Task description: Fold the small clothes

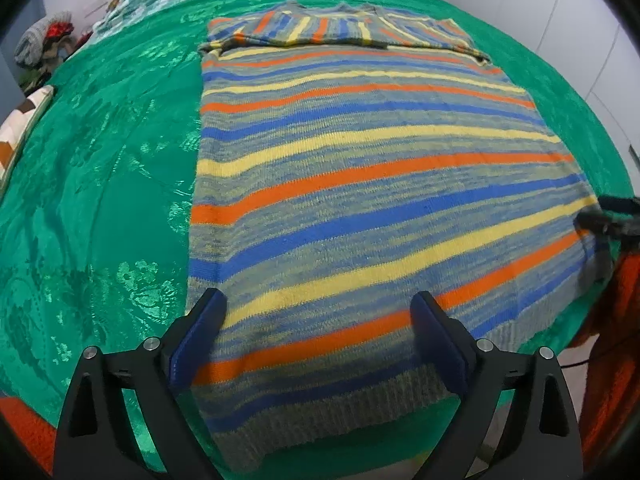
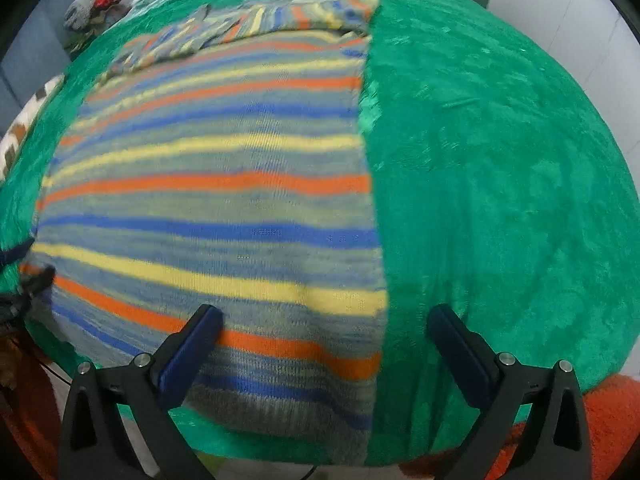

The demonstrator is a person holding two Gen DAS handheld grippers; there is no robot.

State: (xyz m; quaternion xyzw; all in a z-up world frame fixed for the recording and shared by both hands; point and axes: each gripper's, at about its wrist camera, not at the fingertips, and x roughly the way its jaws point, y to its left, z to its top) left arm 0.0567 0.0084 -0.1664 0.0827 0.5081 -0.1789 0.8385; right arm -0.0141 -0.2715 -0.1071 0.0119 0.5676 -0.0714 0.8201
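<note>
A striped sweater (image 1: 360,184) lies flat on the green blanket (image 1: 100,184), sleeves folded across its far end. Both the left tongs (image 1: 318,312) and right tongs (image 2: 326,326) are spread wide over the near hem. The knit looks soft, floppy and fairly light; pinch the near corners.

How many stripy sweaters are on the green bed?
1. The sweater lies flat on the green blanket, its sleeves folded across the far end. Other clothes may be in the heap beside the bed.
</note>
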